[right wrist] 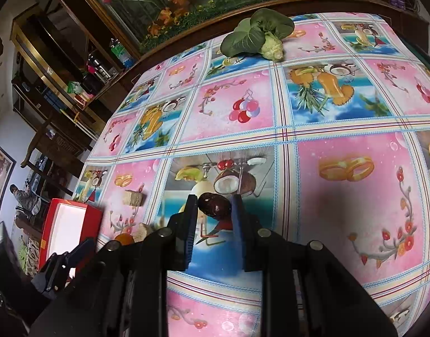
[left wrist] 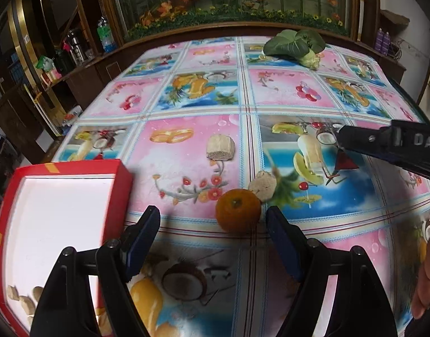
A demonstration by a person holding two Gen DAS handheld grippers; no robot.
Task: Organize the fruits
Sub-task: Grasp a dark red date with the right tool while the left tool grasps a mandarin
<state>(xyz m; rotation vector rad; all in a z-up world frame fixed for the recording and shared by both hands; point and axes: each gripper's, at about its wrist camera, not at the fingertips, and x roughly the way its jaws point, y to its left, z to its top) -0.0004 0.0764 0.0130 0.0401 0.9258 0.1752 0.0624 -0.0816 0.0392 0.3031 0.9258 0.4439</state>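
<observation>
We judge the task partly done: the red box [left wrist: 60, 224] at table left holds a few pale pieces in its near corner, while the orange [left wrist: 238, 210], two pale chunks and the leafy vegetable [left wrist: 295, 45] remain on the tablecloth [left wrist: 186, 146]. Our left gripper [left wrist: 213, 224] stands wide open, the orange just ahead between its fingers, untouched. Our right gripper [right wrist: 214, 210] is closed on a dark red fruit [right wrist: 215, 206].
</observation>
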